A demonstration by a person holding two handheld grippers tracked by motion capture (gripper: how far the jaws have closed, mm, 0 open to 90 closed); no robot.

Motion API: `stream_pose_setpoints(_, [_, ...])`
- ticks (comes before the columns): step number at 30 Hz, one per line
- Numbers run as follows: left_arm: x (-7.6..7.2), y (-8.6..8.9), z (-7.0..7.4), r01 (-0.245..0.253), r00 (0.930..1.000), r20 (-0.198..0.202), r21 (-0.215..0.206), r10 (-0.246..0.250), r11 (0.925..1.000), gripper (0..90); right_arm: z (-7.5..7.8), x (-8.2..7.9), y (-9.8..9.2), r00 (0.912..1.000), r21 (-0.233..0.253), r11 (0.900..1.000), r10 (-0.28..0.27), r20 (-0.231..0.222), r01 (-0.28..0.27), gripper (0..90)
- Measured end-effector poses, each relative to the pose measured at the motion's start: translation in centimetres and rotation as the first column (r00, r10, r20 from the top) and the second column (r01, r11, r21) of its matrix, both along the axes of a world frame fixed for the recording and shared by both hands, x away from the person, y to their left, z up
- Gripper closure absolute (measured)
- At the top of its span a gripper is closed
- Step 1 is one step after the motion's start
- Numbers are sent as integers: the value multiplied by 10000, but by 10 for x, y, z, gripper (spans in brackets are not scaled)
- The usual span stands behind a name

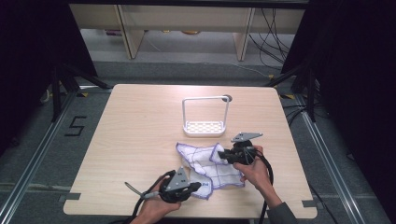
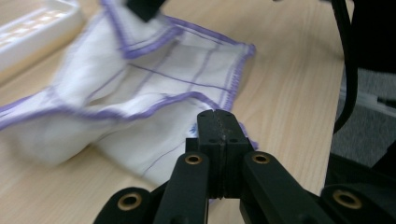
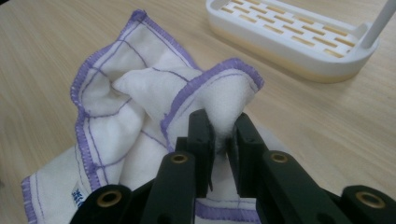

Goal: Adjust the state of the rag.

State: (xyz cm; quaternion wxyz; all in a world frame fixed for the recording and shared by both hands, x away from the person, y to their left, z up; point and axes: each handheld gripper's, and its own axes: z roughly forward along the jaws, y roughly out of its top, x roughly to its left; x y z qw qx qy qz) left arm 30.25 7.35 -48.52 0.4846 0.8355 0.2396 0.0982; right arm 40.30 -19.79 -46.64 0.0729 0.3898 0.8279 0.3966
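Observation:
A white cloth (image 1: 208,169) with purple stitched edges lies crumpled on the table's near middle. My left gripper (image 1: 200,187) sits at its near corner; in the left gripper view its jaws (image 2: 218,122) are pressed together on the cloth's hem (image 2: 154,88). My right gripper (image 1: 222,155) holds the cloth's right corner. In the right gripper view, the jaws (image 3: 223,128) pinch a raised fold of the cloth (image 3: 121,116), lifted slightly off the wood. The right gripper's black tip (image 2: 144,8) shows at the far edge of the cloth in the left gripper view.
A white slotted rack (image 1: 205,127) with a tall hoop handle stands just beyond the cloth, also seen as the rack base (image 3: 289,42) and tray edge (image 2: 32,28). A round cable hole (image 1: 227,98) is behind it. Bare wood (image 1: 135,135) spreads to the left.

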Motion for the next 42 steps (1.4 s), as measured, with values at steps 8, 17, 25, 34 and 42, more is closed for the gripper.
stream_pose_setpoints(8, [-2, -24, -12, 649, 9971, -423, 396, -632, 9971, 761, -3, 5, 0, 9999, 97, 9999, 136, 36, -136, 802])
stream_pose_setpoints(17, [-1, -54, -29, 997, 9936, -674, 1433, -908, 9846, 554, -3, 5, -1, 10000, -69, 9999, 87, 44, -87, 798])
stream_pose_setpoints(25, [4, -51, -33, 820, 9966, -77, 1680, -819, 9824, 840, -4, 4, 0, 9999, -79, 9999, 81, 74, -81, 798])
stream_pose_setpoints(34, [2, -3, 2, -221, 9998, 14, -11, 221, 9998, 870, -5, 8, -8, 10000, -54, 10000, -64, 63, 64, 798])
stream_pose_setpoints(42, [1, 78, -11, -2098, 9739, -1029, -663, 2025, 9755, 869, -17, 25, -18, 9984, 256, 9989, -385, -404, 395, 786])
